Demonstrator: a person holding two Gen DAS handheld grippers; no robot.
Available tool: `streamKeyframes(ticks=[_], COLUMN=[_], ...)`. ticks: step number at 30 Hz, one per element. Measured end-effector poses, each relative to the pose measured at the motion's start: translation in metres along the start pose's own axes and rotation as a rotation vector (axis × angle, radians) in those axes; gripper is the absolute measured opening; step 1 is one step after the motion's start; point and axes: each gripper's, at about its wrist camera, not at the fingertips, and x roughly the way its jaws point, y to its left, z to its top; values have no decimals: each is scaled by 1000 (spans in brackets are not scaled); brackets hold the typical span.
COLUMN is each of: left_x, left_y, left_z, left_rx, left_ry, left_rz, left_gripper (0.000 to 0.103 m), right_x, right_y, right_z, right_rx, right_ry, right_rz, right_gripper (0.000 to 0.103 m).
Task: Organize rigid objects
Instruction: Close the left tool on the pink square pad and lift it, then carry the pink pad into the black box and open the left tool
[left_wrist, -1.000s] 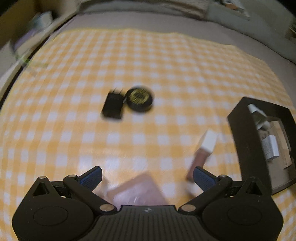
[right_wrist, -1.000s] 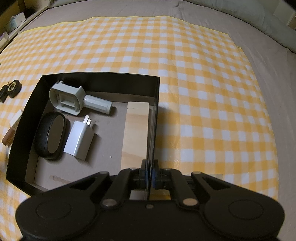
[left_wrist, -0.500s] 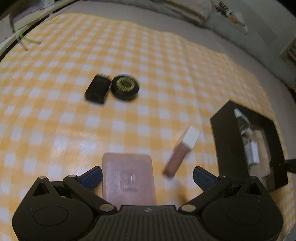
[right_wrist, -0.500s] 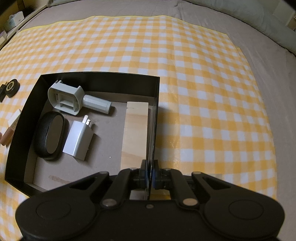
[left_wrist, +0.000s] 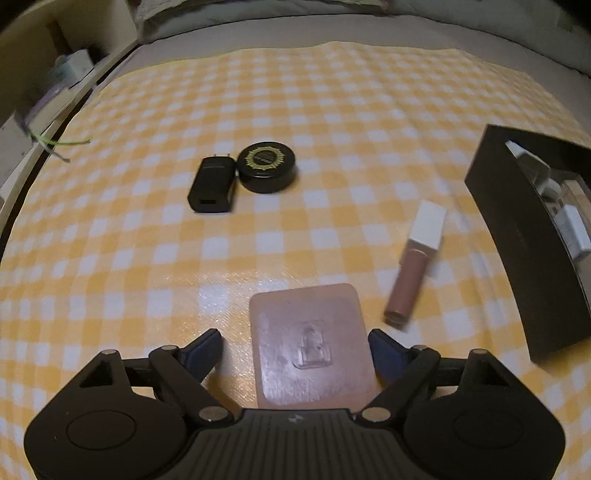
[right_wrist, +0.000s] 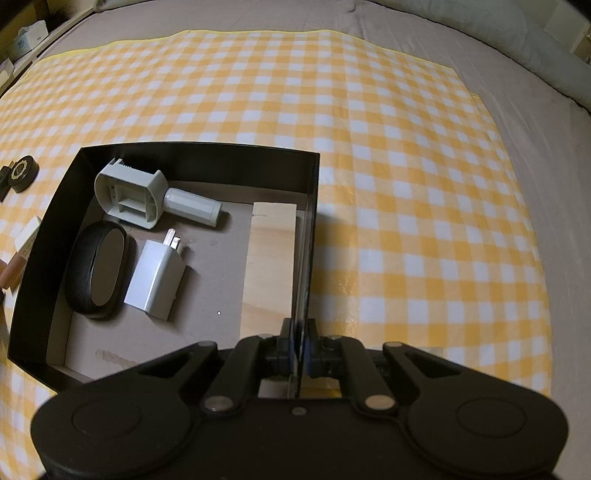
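Left gripper (left_wrist: 295, 341) jaws wide around flat pink card (left_wrist: 312, 345), lying between them. Probably thin, light, stiffish: pinch long edges. Right gripper (right_wrist: 300, 345) jaws clamped on box (right_wrist: 313, 206) wall.

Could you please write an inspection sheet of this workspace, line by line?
Surface: yellow checked cloth spread over grey bedding.
Job's things: black box holds a grey tool, a black case, a white charger and a wooden block. On the cloth outside: pink plate, lip gloss tube, black charger, round black tin.
Clutter: nothing seen.
Grippers: left gripper open, jaws either side of the pink plate; right gripper shut on the box's right wall.
Cables: nothing seen.
Surroundings: shelves with boxes at the far left.
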Motion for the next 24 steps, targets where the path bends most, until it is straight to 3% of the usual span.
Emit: streamKeyframes(ticks=[3, 6, 11, 14, 18, 24], left_x=[1, 1, -10, -27, -59, -91], left_y=[8, 11, 16, 24, 20, -27], left_z=[1, 3, 8, 15, 28, 45], left_rx=[-47, -74, -145, -185, -210, -115], left_ry=[1, -3, -9, -56, -130, -191], left_rz=[-8, -5, -44, -64, -150, -324], left_gripper=[83, 67, 66, 66, 66, 66], right_x=[0, 0, 1, 1, 1, 1], right_y=[1, 0, 0, -1, 0, 0], right_z=[0, 0, 0, 0, 0, -1], right_rx=[3, 0, 0, 1, 0, 0], right_ry=[0, 0, 0, 1, 0, 0], right_rz=[1, -1, 0, 0, -1, 0], right_gripper=[6, 6, 6, 6, 6, 6])
